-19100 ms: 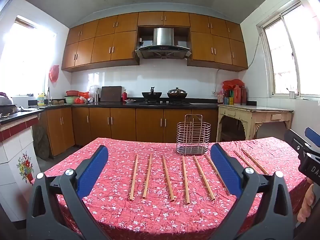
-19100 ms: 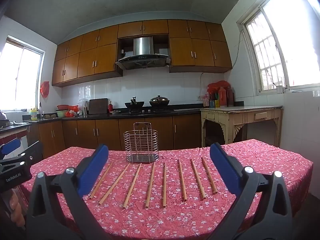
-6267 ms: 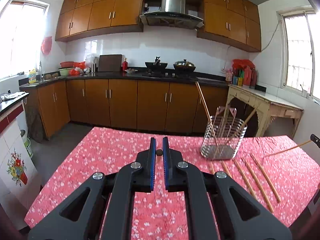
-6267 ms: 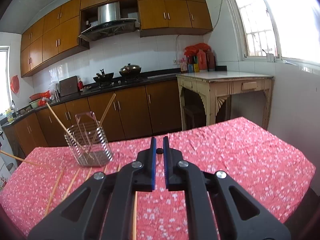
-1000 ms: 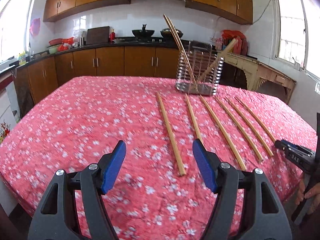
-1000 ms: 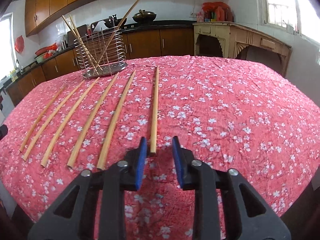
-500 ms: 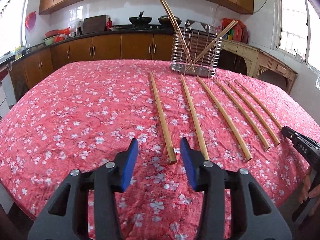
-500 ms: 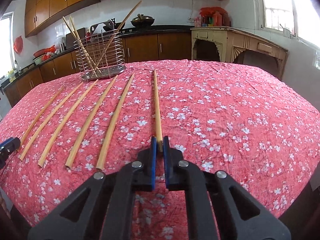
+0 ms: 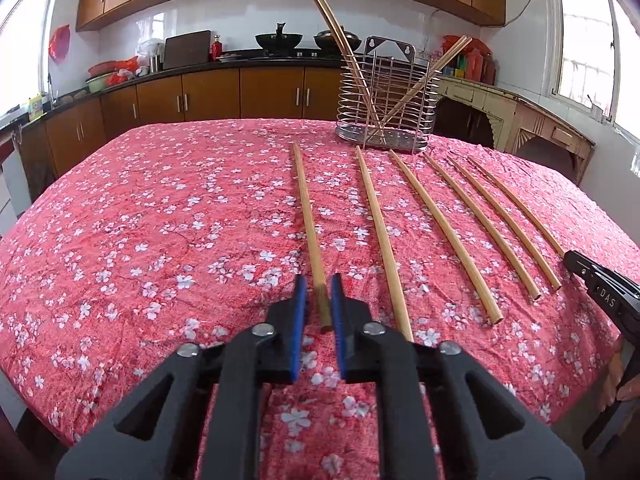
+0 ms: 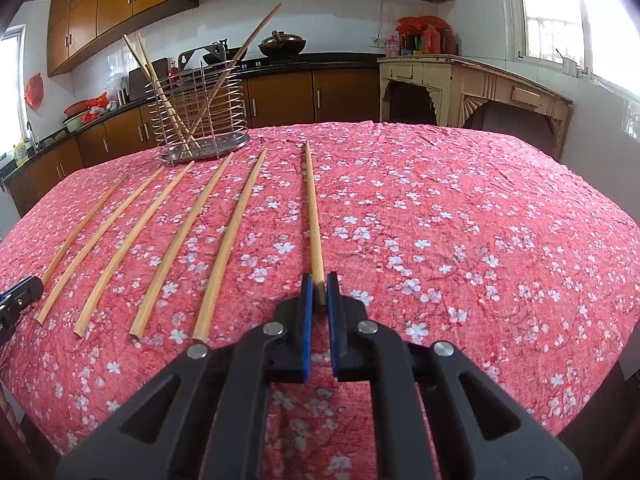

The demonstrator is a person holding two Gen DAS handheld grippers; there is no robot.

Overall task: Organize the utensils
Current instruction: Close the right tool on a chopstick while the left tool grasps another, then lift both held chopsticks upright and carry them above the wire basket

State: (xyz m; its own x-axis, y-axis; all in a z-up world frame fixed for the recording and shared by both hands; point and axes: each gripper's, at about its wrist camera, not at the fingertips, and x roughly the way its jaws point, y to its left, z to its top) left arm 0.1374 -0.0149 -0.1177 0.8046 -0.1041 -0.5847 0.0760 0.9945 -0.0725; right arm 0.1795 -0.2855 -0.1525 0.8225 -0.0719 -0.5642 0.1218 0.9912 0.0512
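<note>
Chopsticks lie in a row of six on the red flowered tablecloth [image 9: 140, 220], their far tips pointing toward the wire holder [image 9: 384, 108] that stands near the far edge of the tabletop. My left gripper [image 9: 319, 300] has just been closing, and its blue pads now sit against the near end of the leftmost chopstick [image 9: 306, 216], which lies flat on the cloth close to the near edge. My right gripper [image 10: 319, 292] is clamped on the near end of the rightmost chopstick [image 10: 313, 208], which likewise rests on the cloth and runs straight away from me toward the far edge. Between these two, the four other chopsticks [image 10: 176, 240] lie side by side, apart from one another, with their near ends short of the near edge. Three chopsticks in the holder [image 10: 196, 92] lean against its wire sides, two tilted one way and one the other, crossing low down. In the left view, my right hand's fingers [image 9: 624, 376] show at the right rim.
</note>
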